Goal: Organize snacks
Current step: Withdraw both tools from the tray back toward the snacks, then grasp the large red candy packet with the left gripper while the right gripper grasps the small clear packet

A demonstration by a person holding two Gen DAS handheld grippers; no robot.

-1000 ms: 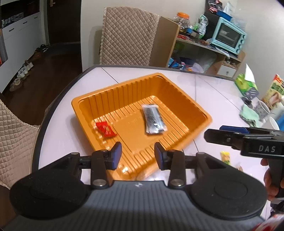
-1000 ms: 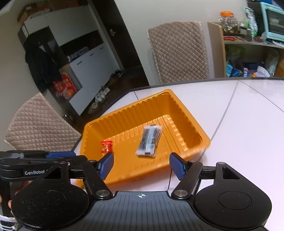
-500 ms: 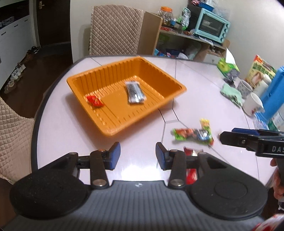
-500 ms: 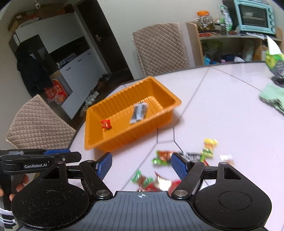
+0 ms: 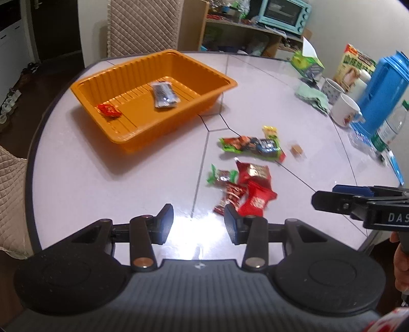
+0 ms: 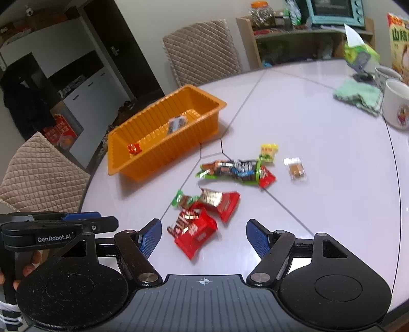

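Observation:
An orange tray [image 5: 209, 76] [image 6: 120, 168] sits on the white table and holds a small red candy [image 5: 108, 110] [image 6: 134, 148] and a dark wrapped bar [image 5: 164, 95] [image 6: 176, 123]. Loose snacks lie on the table to its right: a red packet [image 5: 258, 199] [image 6: 196, 233], a second red packet [image 6: 225, 201], a green-ended bar [image 5: 249, 145] [image 6: 230, 169], a yellow sweet [image 5: 271, 131] [image 6: 268, 152] and a small brown one [image 5: 297, 149] [image 6: 295, 168]. My left gripper [image 5: 199, 223] is open over bare table, left of the red packet. My right gripper [image 6: 204, 238] is open above the red packet without touching it.
At the far right stand two white mugs [image 5: 345, 109], a green cloth [image 5: 311, 98], a blue jug [image 5: 383, 92], a water bottle [image 5: 391, 125] and a tissue box [image 5: 306, 62]. Quilted chairs [image 6: 202, 61] and a shelf with a toaster oven [image 5: 283, 12] surround the table.
Both grippers pulled back from over the orange tray toward the near table edge. The tray moved away in both views, and the loose snack pile came into sight.

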